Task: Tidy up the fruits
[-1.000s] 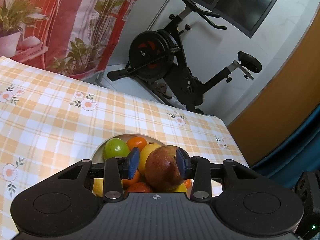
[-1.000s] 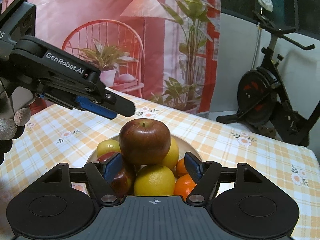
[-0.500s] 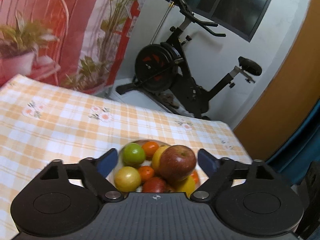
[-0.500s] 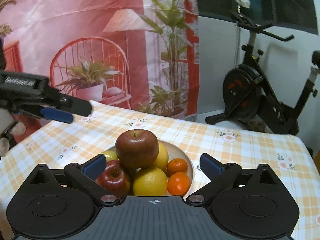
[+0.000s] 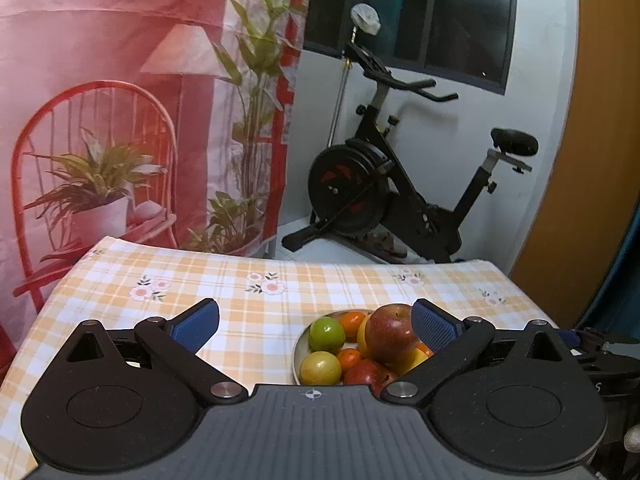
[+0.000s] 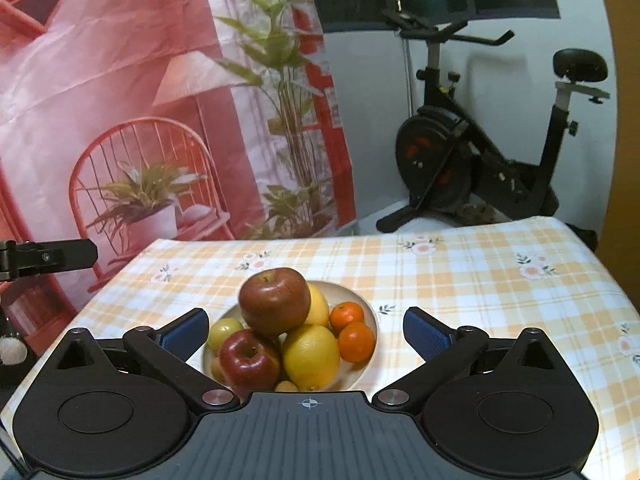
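A pale bowl sits on the tabletop, which wears an orange-and-white checked cloth with small flowers. The fruit in it is heaped. A big dark red apple with a brownish blush sits on top, stem dimple up, resting on the fruit below. Under it at the front lie a smaller glossy red apple and a large yellow citrus with pebbled skin. Two small oranges sit side by side at the right rim, and a yellow-green fruit lies at the left. In the left wrist view a bright green fruit shows at the bowl's far left.

The left gripper is spread wide; the bowl lies toward its right finger, no pad touching fruit. The right gripper is also released, its blue pads standing clear on either side of the bowl. An exercise bike stands beyond the tabletop.
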{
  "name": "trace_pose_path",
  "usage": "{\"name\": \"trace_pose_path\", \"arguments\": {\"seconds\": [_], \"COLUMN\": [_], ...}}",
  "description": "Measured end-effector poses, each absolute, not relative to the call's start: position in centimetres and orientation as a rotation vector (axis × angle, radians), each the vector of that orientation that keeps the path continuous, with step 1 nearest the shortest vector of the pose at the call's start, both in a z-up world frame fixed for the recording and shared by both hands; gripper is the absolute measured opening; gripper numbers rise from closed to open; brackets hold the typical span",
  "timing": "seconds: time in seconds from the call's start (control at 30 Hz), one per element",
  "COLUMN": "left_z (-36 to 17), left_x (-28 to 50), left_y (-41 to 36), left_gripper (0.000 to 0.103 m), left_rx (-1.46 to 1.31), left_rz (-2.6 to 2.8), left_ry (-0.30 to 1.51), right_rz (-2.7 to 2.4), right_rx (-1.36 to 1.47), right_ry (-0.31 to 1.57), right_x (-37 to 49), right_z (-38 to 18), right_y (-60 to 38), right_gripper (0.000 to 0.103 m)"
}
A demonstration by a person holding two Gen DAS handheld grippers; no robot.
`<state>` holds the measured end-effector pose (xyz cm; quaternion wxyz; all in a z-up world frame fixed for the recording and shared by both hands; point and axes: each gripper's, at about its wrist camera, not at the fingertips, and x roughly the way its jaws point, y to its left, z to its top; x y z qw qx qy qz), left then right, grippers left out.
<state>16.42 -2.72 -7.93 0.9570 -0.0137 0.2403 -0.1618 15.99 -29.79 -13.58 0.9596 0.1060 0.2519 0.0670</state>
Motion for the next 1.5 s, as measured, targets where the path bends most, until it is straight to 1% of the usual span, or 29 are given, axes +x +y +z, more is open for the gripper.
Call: {"name": "trace_pose_path", "arguments": {"seconds": [0.37, 0.67, 1.13, 1.5], "left_z": [-5.8, -4.1, -3.2, -3.0], "left_x": [11.3, 7.7, 5.3, 4.9], "left_y": [-1.5, -2.0, -2.0, -1.9], "left_gripper": [0.103, 0.103, 0.103, 0.103], "left_rx": [-0.043, 0.05, 0.062, 0.063], "left_rz": [-0.283, -0.239, -0.228, -0.214], "left_ry": [0.433, 0.385, 0.36, 0.37], "right_rz": [0.087, 0.052, 0.031, 0.05], "right_rx": [0.189, 0.181, 0.151, 0.164], "right_ry": [0.45, 0.43, 0.393, 0.413], "right_x": [11.8, 8.9, 6.0, 5.8], "right_z": [-10.2, -7.5, -5.1, -4.8], "right_y": [-28.2, -27.7, -27.1, -27.1], "right_gripper": [0.103, 0.103, 0.103, 0.103]}}
